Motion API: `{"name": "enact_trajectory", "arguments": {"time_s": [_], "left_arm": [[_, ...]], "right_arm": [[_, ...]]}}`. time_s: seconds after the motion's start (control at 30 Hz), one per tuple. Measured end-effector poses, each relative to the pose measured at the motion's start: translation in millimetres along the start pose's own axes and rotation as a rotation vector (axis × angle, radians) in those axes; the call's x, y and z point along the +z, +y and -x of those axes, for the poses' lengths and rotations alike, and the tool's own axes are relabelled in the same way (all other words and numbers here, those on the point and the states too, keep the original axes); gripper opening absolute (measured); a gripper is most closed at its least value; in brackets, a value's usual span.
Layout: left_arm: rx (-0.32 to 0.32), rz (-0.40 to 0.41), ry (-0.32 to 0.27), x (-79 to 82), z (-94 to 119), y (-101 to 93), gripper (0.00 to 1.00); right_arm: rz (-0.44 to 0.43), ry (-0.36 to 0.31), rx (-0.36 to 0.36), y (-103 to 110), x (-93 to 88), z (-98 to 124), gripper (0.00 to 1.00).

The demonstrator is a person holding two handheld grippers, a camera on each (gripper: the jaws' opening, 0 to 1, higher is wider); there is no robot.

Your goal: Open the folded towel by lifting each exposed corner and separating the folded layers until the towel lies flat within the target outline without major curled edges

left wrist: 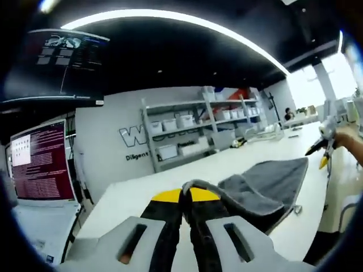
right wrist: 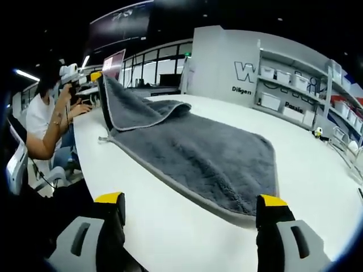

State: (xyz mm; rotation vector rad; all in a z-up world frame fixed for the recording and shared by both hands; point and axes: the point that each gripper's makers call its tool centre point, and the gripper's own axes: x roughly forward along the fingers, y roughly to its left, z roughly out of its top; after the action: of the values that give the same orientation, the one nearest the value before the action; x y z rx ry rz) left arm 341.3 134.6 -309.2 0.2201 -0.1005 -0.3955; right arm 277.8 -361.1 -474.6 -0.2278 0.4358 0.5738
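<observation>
Left gripper: we log its yellow-tipped jaws pressed together on a bound corner of the grey towel, which it holds raised above the white table; in the right gripper view we see that same gripper at the far left, near, with the towel corner standing up from it and a folded flap draped back over the lower layer. Right gripper: jaws spread wide apart, nothing between them, poised just short of the towel's near hem; in the left gripper view it appears at the far right beside a person's forearm. Towel: lying on the table, mostly spread, one end still doubled over. We see no target outline on the table. Step, as we judge it: peeling the top layer open from the lifted corner. The next move likely calls for carrying that corner outward and away so the flap unfolds, with the free gripper taking or pinning the near edge. Surroundings: shelving with white bins; wall lettering beginning "W", with "Diligen…" beneath, the rest cut off; a monitor with text too small to read; a seated person at the table's edge.
</observation>
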Motion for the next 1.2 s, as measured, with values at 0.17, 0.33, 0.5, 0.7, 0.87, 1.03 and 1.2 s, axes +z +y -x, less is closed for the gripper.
{"name": "enact_trajectory", "arguments": {"time_s": [0.17, 0.33, 0.5, 0.7, 0.87, 1.03, 1.2], "left_arm": [[0.03, 0.013, 0.052, -21.9, 8.9, 9.1, 0.03], [0.053, -0.017, 0.124, -49.9, 23.1, 8.4, 0.03], [0.101, -0.034, 0.181, -70.6, 36.7, 15.2, 0.03], [0.138, -0.028, 0.235, -89.6, 50.9, 24.5, 0.03], [0.187, -0.018, 0.318, -118.7, 56.8, 39.5, 0.03], [0.192, -0.006, 0.38, -143.7, 57.3, 43.2, 0.03], [0.22, -0.031, 0.437, -157.6, 59.5, 49.5, 0.03]], "right_arm": [[0.012, 0.008, 0.004, 3.2, 1.4, -3.6, 0.98], [0.016, 0.016, 0.01, 5.9, 0.3, -5.9, 0.98], [0.019, 0.033, 0.012, 5.5, -2.6, -7.6, 0.98], [0.024, 0.038, 0.017, 7.3, -2.1, -9.2, 0.98], [0.023, 0.043, 0.016, 6.3, -1.9, -8.7, 0.98], [0.021, 0.048, 0.008, 4.8, -2.8, -6.4, 0.98], [0.021, 0.049, 0.005, 3.4, -2.7, -4.7, 0.98]]}}
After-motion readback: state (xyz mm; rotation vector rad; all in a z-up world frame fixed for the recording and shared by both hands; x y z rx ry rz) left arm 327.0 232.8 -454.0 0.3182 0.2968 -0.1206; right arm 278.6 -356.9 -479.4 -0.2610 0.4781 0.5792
